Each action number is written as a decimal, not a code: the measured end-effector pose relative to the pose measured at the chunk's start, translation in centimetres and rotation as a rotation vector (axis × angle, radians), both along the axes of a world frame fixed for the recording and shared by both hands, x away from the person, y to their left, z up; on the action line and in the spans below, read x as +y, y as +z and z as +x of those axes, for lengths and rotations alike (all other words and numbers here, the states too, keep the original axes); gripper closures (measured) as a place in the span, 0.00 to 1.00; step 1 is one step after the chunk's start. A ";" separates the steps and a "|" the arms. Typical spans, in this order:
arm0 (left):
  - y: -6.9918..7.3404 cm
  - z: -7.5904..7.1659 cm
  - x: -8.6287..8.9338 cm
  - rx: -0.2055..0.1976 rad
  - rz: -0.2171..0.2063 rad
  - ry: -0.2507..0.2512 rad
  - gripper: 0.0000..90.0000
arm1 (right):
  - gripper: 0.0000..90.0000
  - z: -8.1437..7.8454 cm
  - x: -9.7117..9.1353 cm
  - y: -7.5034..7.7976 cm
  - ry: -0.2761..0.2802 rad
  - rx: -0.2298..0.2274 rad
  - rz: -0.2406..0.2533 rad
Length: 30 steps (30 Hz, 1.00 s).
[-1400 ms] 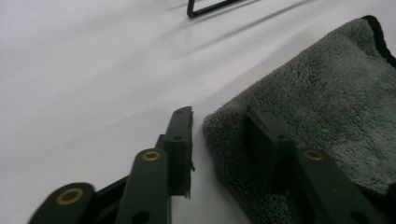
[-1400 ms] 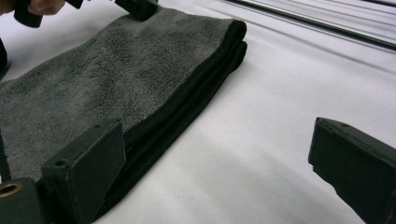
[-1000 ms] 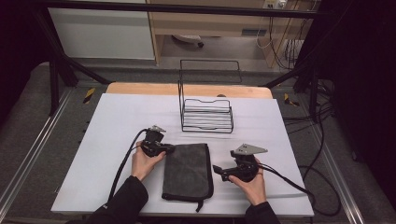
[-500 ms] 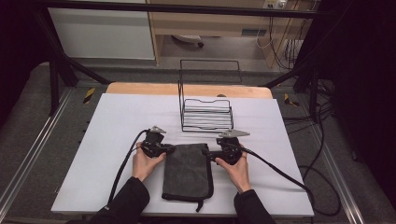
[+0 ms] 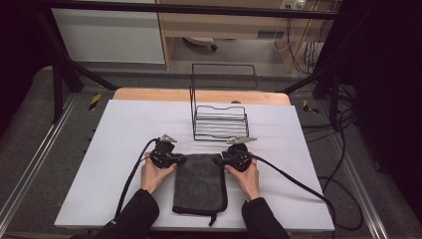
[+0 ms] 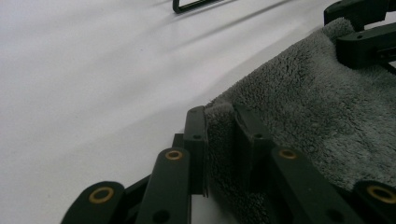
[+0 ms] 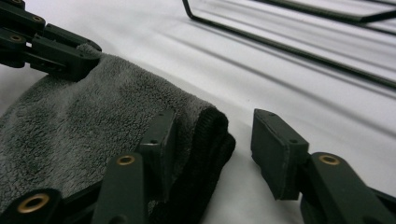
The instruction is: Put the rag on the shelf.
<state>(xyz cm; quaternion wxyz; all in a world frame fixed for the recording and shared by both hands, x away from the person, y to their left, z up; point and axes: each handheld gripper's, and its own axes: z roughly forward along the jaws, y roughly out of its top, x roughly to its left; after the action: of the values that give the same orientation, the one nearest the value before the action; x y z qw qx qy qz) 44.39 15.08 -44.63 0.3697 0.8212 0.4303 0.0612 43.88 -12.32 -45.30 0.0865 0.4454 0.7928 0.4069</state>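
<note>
1. A dark grey folded towel (image 5: 199,181) lay flat on the white table (image 5: 119,149), near the front edge and between the person's two hands, its long side running away from the person.
2. Its pile was short and fleecy; a darker stitched hem showed at the far right corner in the right gripper view (image 7: 210,135), and a thin loop or cord trailed from its near edge.
3. The left gripper (image 6: 219,140) was at the towel's far left corner, its jaws nearly closed with a fold of the grey fleece pinched between them.
4. The right gripper (image 7: 210,149) sat at the far right corner with its jaws spread wide; one jaw lay on top of the towel, the other on the bare table just beside the hem, gripping nothing.
5. Beyond the towel stood a black wire rack (image 5: 219,122), apart from both grippers.
6. Black cables trailed from each gripper across the table.
</note>
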 end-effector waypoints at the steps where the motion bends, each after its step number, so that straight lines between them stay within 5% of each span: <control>1: 0.0 0.0 0.0 -0.003 0.002 -0.003 0.84 | 0.60 0.0 0.0 -0.1 0.004 0.011 0.004; 15: 0.0 0.2 0.3 0.016 -0.031 -0.002 0.85 | 0.86 0.1 -0.1 0.2 0.012 0.105 0.061; 23: 0.4 0.1 0.7 0.023 -0.061 0.002 0.89 | 0.89 -0.1 -0.2 0.6 0.015 0.095 0.071; 30: 1.7 -0.7 1.2 -0.022 -0.107 -0.006 0.89 | 0.89 -0.9 -0.5 1.9 0.025 0.042 0.105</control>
<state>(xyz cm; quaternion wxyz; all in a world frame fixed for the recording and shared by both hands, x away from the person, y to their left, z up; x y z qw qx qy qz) 43.71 16.31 -42.93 0.4178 0.8009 0.4265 0.0459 42.95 -12.83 -43.38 0.0415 0.4477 0.7776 0.4395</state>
